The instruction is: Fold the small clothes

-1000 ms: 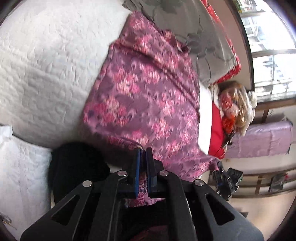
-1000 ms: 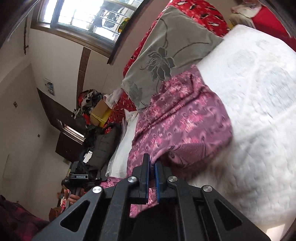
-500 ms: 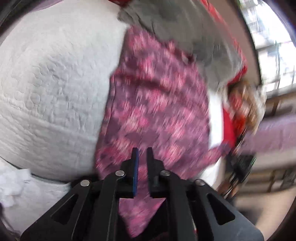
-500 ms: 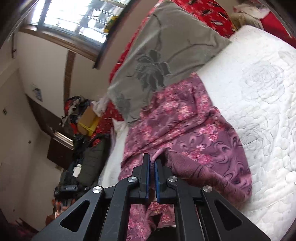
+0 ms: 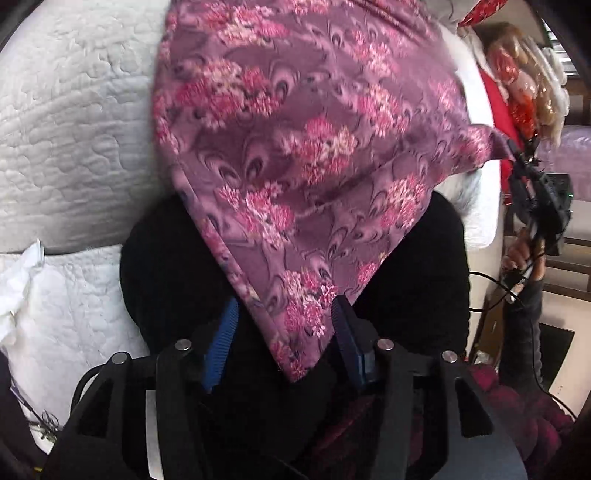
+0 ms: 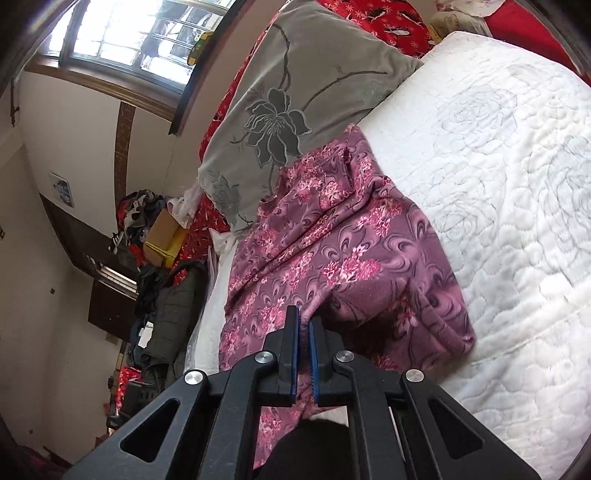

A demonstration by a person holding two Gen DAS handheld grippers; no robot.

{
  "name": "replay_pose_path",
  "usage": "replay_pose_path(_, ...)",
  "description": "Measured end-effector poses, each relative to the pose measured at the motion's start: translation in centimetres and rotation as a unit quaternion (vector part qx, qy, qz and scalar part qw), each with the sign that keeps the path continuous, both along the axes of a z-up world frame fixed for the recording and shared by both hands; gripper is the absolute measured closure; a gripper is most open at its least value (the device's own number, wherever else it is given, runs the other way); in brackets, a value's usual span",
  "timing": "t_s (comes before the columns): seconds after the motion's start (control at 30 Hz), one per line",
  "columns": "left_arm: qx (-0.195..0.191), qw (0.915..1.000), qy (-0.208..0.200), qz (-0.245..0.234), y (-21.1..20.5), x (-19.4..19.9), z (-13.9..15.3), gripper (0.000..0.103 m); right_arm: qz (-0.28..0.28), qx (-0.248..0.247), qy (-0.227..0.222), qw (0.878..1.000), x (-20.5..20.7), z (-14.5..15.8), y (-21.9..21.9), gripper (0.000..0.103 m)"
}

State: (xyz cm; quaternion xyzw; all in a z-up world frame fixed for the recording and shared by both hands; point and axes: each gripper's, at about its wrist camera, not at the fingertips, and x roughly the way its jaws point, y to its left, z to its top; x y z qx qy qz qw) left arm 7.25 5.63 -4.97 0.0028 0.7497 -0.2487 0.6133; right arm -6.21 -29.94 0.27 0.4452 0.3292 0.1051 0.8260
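Note:
A purple garment with pink flowers [image 5: 295, 122] lies spread on the white quilted bed [image 5: 70, 122]. One pointed corner of it hangs off the bed edge between the fingers of my left gripper [image 5: 284, 310]. The left jaws are opening and their blue pads stand clear of the cloth on both sides. In the right wrist view the same garment [image 6: 332, 236] drapes over the bed [image 6: 498, 184]. My right gripper [image 6: 303, 325] is shut on a fold of its near edge, the cloth pinched between the blue pads.
A grey pillow with a dark flower [image 6: 295, 103] lies beyond the garment, with red bedding [image 6: 373, 18] behind it. A black cushion-like mass [image 5: 413, 273] sits under the hanging corner. A white cloth [image 5: 48, 306] lies at the left. Clutter and a window [image 6: 122, 33] fill the far side.
The left jaws, pinched on the garment's corner a second ago, have spread apart and released it. The left gripper dropped and tipped downward. The right gripper stayed shut on the cloth and shifted slightly.

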Motion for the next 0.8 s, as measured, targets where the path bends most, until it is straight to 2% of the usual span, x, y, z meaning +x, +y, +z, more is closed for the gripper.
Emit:
replay_pose_path(0.03, 0.002, 1.0000, -0.003, -0.003, -0.3, -0.3, 0.1, 0.045, 0.000, 0.001, -0.002, 1.000, -0.2, 0.0, 0.1, 0.098)
replay_pose_path(0.2, 0.027, 0.9996, -0.008, -0.002, -1.8, -1.3, -0.4, 0.045, 0.000, 0.006, -0.008, 1.000, -1.0, 0.3, 0.3, 0.098)
replay_pose_path(0.27, 0.030, 0.9994, -0.011, 0.016, -1.6, -1.3, -0.5, 0.060, -0.001, 0.007, -0.010, 1.000, -1.2, 0.3, 0.3, 0.098)
replay_pose_path(0.3, 0.030, 0.9993, -0.005, 0.023, -1.4, -1.3, -0.7, 0.085, -0.001, 0.009, -0.010, 1.000, -1.3, 0.3, 0.3, 0.098)
replay_pose_path(0.33, 0.027, 0.9991, 0.011, 0.032, -1.2, -1.2, -1.2, 0.099, -0.001, 0.009, -0.011, 1.000, -1.3, 0.3, 0.3, 0.098)
replay_pose_path(0.43, 0.022, 0.9979, 0.022, 0.057, -0.5, -1.4, -2.2, 0.099, 0.001, 0.011, -0.012, 1.000, -1.4, 0.4, 0.3, 0.098)
replay_pose_path(0.47, 0.008, 0.9973, 0.025, 0.068, 0.0, -1.4, -2.3, 0.099, 0.001, 0.010, -0.012, 1.000, -1.4, 0.5, 0.2, 0.098)
replay_pose_path(0.57, -0.066, 0.9903, 0.020, 0.121, 1.6, -0.5, -0.8, 0.099, 0.000, 0.012, -0.017, 1.000, -1.6, 0.8, 0.1, 0.098)
replay_pose_path(0.67, -0.135, 0.9772, -0.013, 0.163, 3.4, 1.2, 2.0, 0.099, 0.000, 0.013, -0.028, 1.000, -1.7, 1.5, -0.1, 0.098)
replay_pose_path(0.8, -0.189, 0.9578, -0.064, 0.206, 5.1, 4.9, 5.3, 0.099, -0.005, 0.017, -0.043, 0.999, -0.9, 2.9, -0.7, 0.098)
